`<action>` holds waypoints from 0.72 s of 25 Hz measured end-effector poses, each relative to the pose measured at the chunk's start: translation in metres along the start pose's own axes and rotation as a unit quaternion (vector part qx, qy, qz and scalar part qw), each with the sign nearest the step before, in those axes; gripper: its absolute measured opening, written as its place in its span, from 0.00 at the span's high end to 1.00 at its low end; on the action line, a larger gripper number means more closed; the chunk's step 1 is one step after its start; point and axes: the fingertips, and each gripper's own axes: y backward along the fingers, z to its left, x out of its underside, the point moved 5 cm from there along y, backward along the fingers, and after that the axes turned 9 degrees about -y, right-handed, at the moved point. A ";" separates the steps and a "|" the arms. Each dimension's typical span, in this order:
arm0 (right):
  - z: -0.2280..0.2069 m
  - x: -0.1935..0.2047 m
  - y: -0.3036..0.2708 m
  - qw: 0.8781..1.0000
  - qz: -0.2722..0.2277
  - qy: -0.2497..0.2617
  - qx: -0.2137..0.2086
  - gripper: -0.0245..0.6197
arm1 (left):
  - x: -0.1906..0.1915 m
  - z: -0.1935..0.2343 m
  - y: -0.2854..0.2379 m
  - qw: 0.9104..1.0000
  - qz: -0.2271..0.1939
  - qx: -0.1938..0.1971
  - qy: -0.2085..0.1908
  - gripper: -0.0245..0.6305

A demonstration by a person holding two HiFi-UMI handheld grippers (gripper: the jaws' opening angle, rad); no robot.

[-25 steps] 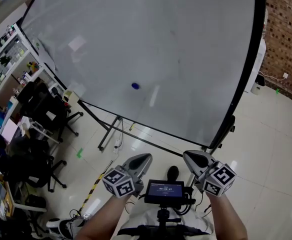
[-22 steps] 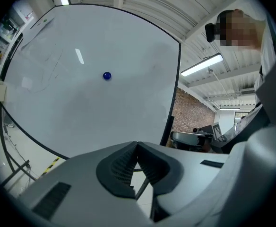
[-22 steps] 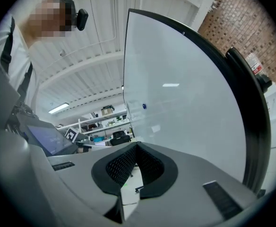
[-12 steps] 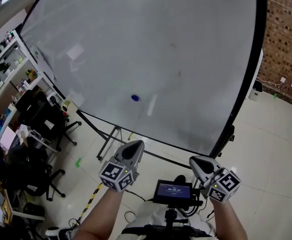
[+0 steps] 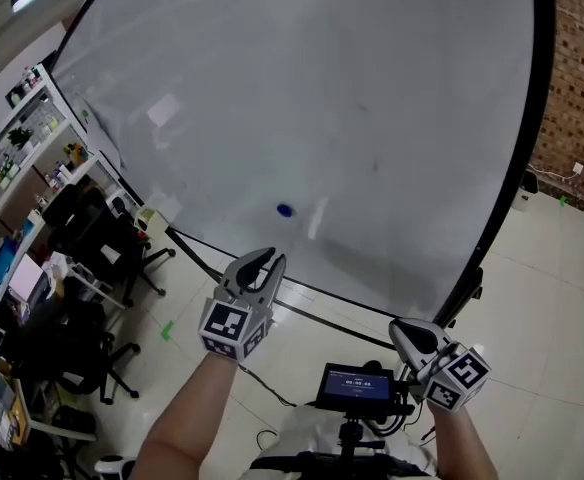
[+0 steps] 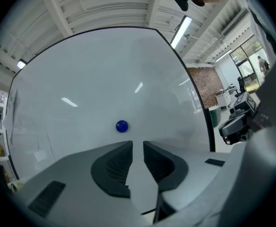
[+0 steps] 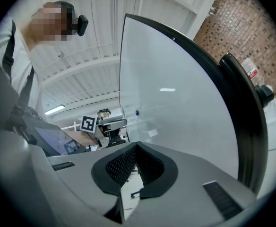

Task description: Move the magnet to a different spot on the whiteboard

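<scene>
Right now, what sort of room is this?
Most likely an office or lab workroom. A big whiteboard stands on a wheeled frame, black office chairs and cluttered white shelves line the left side, and a bare brick wall is on the right.

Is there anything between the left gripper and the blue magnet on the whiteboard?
Nothing visible. The left gripper, whose jaws have just been opening with nothing between them, points at the magnet. Only open air and bare whiteboard lie between them.
</scene>
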 end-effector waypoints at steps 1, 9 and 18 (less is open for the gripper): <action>-0.001 -0.001 -0.002 1.000 0.000 0.000 0.000 0.91 | -0.002 0.002 -0.005 1.000 0.004 0.006 -0.011 0.80; -0.008 0.002 -0.003 1.000 0.000 -0.007 0.002 0.91 | -0.025 0.020 -0.033 0.993 0.003 -0.014 -0.119 0.66; -0.014 0.003 0.003 1.000 -0.002 -0.011 0.009 0.91 | -0.031 0.031 -0.054 0.989 0.011 -0.032 -0.141 0.56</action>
